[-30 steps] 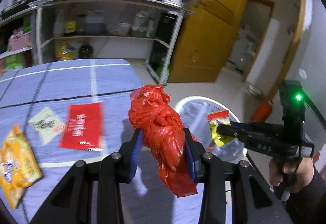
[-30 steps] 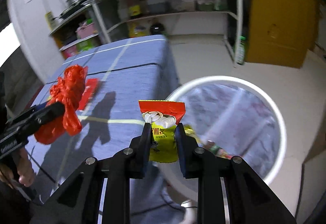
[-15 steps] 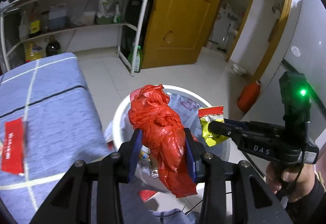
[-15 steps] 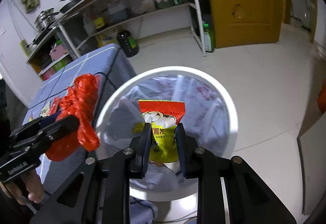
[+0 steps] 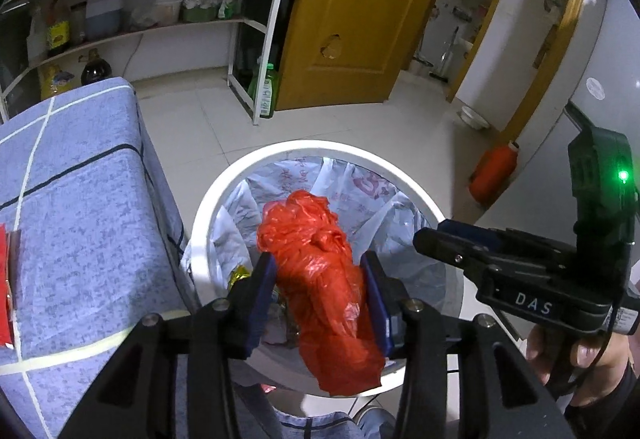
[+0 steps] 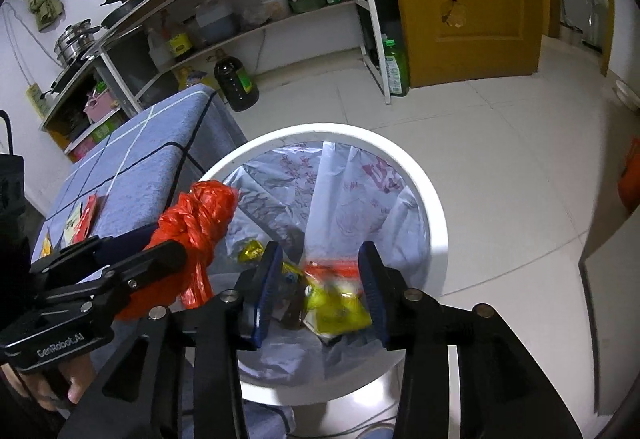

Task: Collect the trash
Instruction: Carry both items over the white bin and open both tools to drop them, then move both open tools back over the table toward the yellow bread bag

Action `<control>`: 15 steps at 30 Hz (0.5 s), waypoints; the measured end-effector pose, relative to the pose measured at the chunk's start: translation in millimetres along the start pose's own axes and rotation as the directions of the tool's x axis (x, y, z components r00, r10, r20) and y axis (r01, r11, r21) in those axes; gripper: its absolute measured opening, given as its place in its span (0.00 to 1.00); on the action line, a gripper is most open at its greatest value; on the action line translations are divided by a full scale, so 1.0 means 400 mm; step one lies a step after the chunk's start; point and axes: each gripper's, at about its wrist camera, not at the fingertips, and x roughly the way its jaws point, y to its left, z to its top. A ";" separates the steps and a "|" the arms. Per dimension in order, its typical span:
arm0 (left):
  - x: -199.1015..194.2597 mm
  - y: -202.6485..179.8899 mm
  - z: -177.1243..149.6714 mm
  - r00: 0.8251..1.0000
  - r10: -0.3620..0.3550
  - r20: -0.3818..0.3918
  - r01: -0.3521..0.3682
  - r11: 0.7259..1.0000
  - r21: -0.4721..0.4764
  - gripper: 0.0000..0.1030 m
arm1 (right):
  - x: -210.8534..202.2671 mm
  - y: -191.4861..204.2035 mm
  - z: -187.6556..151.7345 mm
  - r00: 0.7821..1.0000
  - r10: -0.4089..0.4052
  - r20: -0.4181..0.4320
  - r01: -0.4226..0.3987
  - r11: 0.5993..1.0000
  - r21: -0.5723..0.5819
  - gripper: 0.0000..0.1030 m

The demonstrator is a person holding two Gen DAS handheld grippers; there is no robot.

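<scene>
Because it is only crumpled film, the red plastic bag looks light, soft and springy, and the left claw pinches it across its bunched middle, held above the white bin, its tail drooping over the near rim. It should drop freely, though film may cling to a pad. The right claw stands spread over the bin; a blurred yellow snack packet lies between its fingers, apparently loose. More wrappers wait on the tabletop, left.
</scene>
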 end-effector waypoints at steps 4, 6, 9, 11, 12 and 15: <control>-0.021 0.004 0.004 0.999 -0.005 0.032 0.006 1.000 -0.005 0.54 | -0.011 0.004 0.001 1.000 -0.008 0.016 0.008 1.000 0.009 0.40; -0.028 0.007 0.005 0.999 -0.006 0.041 0.007 1.000 -0.008 0.55 | -0.023 0.005 0.000 1.000 -0.005 0.028 0.005 1.000 0.010 0.40; -0.041 0.013 0.004 0.999 0.001 0.050 0.000 1.000 -0.014 0.55 | -0.045 0.013 0.000 0.999 -0.007 0.049 0.007 1.000 0.003 0.40; -0.057 0.018 0.001 0.998 0.006 0.063 -0.004 1.000 -0.023 0.55 | -0.061 0.024 -0.001 0.998 0.006 0.063 -0.006 1.000 -0.004 0.40; -0.067 0.020 0.000 0.997 0.006 0.072 -0.004 1.000 -0.026 0.55 | -0.068 0.032 0.000 0.997 0.011 0.070 -0.011 1.000 -0.010 0.40; -0.106 0.027 -0.004 0.994 0.024 0.102 -0.022 0.999 -0.029 0.55 | -0.091 0.054 0.000 0.995 0.033 0.094 -0.030 0.999 -0.032 0.40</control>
